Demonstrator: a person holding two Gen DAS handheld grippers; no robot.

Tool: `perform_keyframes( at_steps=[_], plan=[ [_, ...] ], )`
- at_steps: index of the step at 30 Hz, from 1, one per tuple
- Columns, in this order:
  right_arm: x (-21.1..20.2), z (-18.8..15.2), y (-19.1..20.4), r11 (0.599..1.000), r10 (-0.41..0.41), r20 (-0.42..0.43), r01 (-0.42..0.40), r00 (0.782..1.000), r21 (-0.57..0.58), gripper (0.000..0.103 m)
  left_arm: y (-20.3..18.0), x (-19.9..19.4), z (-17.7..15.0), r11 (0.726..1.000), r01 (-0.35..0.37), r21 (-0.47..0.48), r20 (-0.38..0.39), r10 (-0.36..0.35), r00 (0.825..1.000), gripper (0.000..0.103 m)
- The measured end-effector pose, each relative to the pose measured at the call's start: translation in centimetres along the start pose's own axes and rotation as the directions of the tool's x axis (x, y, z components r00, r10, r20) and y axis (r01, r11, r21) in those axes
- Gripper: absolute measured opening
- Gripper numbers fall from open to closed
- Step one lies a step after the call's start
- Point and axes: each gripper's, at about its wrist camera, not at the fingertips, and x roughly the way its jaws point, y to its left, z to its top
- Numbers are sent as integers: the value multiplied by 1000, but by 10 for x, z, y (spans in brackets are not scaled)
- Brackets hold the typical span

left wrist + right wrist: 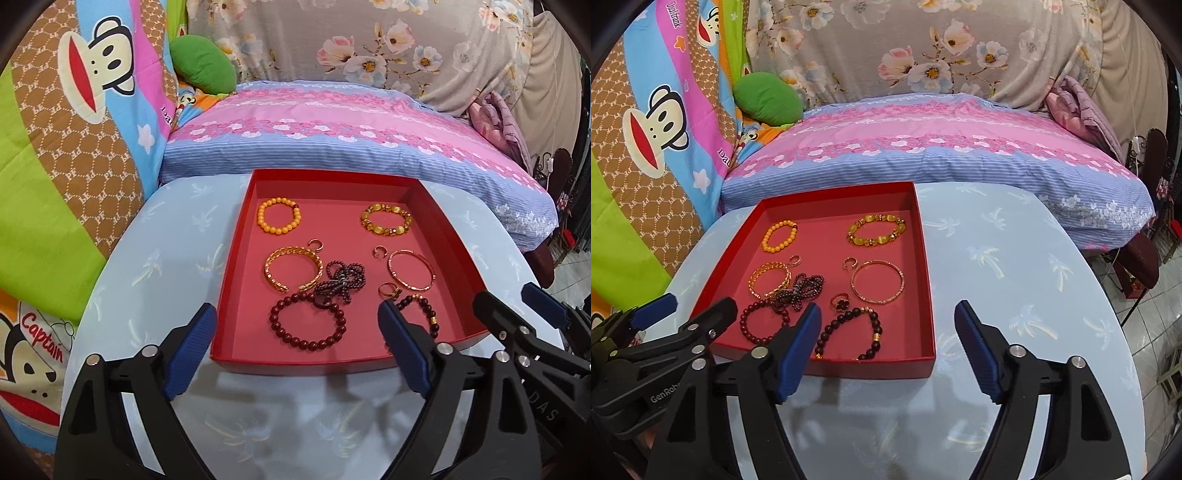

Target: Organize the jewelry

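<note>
A red tray [295,363] lies on a pale blue table and holds the jewelry. At its back are an orange bead bracelet [273,230] and a yellow bead bracelet [384,230]. In the middle lie a gold chain bangle [291,253], a thin rose-gold bangle [410,286] and a tangled dark bead necklace [341,280]. Nearest are a dark red bead bracelet [306,346], a ring [839,301] and a dark bracelet with gold beads [875,334]. My left gripper [296,308] stands open at the tray's near edge, holding nothing. My right gripper [888,306] is open over the tray's near right corner, also empty.
The round table [1015,258] has a palm-tree print. A pink and blue striped mattress [332,122] lies behind it. A cartoon monkey blanket [74,110] and a green cushion [203,66] are at the left. Tiled floor [1156,332] drops off at the right.
</note>
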Motion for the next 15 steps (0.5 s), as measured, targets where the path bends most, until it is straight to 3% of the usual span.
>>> perform_keyframes(
  at_steps=[6,15],
  plan=[
    [-4,-4,-2,1000,-4,9,4,1000,4,84,5,-2,-8,1000,-10,-25,1,10,1000,93],
    [-9,-10,5,999,-15,11,15,1000,-36,85,9,-3,-16,999,-31,-25,6,32,999,96]
  ],
)
